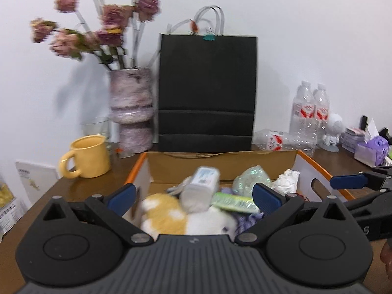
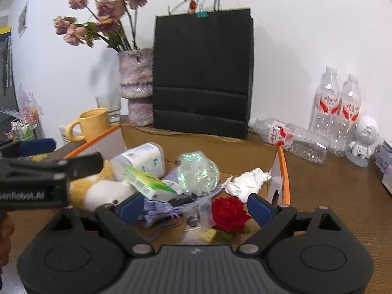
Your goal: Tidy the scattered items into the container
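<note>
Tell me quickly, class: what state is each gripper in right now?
Left gripper: open, holding nothing, above the box.
Right gripper: open, holding nothing.

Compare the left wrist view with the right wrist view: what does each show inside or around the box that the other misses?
Only the left wrist view shows the purple tissue pack at the far right of the table. Only the right wrist view shows the red rose lying in the cardboard box, between the open right claw fingers. Both share the box, the plush toy, the crumpled white paper, the yellow mug, the black paper bag and the open left claw.
</note>
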Available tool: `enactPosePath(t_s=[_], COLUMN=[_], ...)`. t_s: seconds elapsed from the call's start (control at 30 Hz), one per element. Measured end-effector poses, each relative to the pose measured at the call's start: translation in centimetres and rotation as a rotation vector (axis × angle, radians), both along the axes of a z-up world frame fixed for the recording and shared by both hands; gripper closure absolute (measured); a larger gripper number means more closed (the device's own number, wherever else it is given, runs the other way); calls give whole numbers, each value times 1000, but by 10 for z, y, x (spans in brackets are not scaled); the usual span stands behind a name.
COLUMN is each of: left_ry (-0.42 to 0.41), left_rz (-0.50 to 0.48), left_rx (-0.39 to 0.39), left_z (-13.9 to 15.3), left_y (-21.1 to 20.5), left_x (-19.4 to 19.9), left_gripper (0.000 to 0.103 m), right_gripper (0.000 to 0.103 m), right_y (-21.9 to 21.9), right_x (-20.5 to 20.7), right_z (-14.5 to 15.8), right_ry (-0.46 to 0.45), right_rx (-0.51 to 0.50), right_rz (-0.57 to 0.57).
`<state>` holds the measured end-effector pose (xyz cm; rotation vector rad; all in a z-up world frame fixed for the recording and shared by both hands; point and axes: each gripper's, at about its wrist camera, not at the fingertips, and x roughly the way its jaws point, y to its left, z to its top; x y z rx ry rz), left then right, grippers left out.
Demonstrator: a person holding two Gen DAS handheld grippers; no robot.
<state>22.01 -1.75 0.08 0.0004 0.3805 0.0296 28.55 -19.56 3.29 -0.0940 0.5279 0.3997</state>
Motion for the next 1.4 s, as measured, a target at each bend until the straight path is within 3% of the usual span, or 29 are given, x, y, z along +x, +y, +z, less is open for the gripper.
enactPosePath(t_s=[0.17,0.27,0.4,0.67,0.77,0.9,0.97,1.4], left_ry=[-11,33,135,253,272,305,303,267], left_rz=[50,47,-4,-112,-105,-122,-111,14], left_rx=[-17,0,-16,11,40,24,34,-36], left_z=[0,-8,-24,-54,-62,-70,-70,-73], left_y=[18,23,21,-12,-24,-28,-28,39], left_x=[-47,-67,-78,-69,-59,-50,-51,-66], left_gripper=[0,0,5,22,34,71,84,84], right_gripper=[12,12,13,21,26,27,28,60], right_y=[6,7,9,-1,-10,-16,-15,26], right_x=[-27,-47,-69,-98,-99,-99,-99,-85], right_z=[4,6,5,-3,-8,-13,-16,-36], right_ry=[-35,-63,-69,-55,-22,6,17,142], right_rx=[-20,-37,-57,-75,-60,-41,-38,3], right_rz=[25,33,50,24,15,25,41,150])
